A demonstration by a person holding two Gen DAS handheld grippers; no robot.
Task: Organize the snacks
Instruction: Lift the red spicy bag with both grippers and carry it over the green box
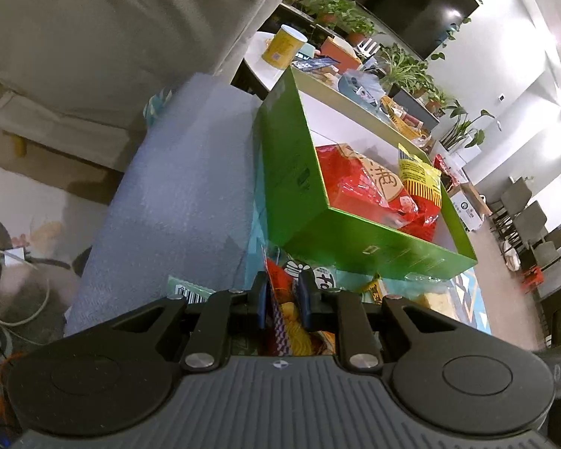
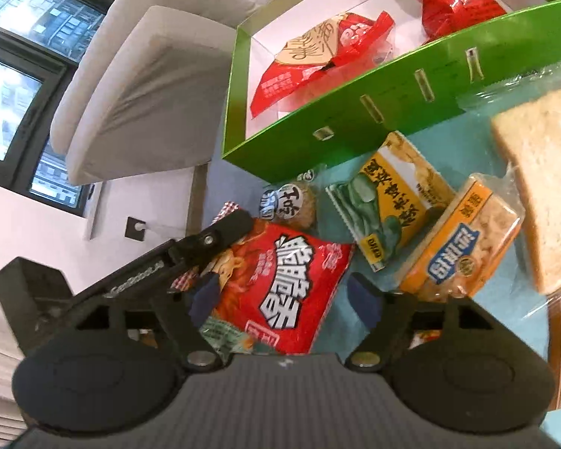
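Left claw grips red noodle packet (edge, apparently); right claw open.

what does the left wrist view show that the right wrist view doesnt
Only the left wrist view shows the yellow canister, the potted plants and the dark screen. Only the right wrist view shows the bread slice, the green and yellow snack packet, the window and the right gripper, open. Both show the green box and the red noodle packet pinched by the left gripper.
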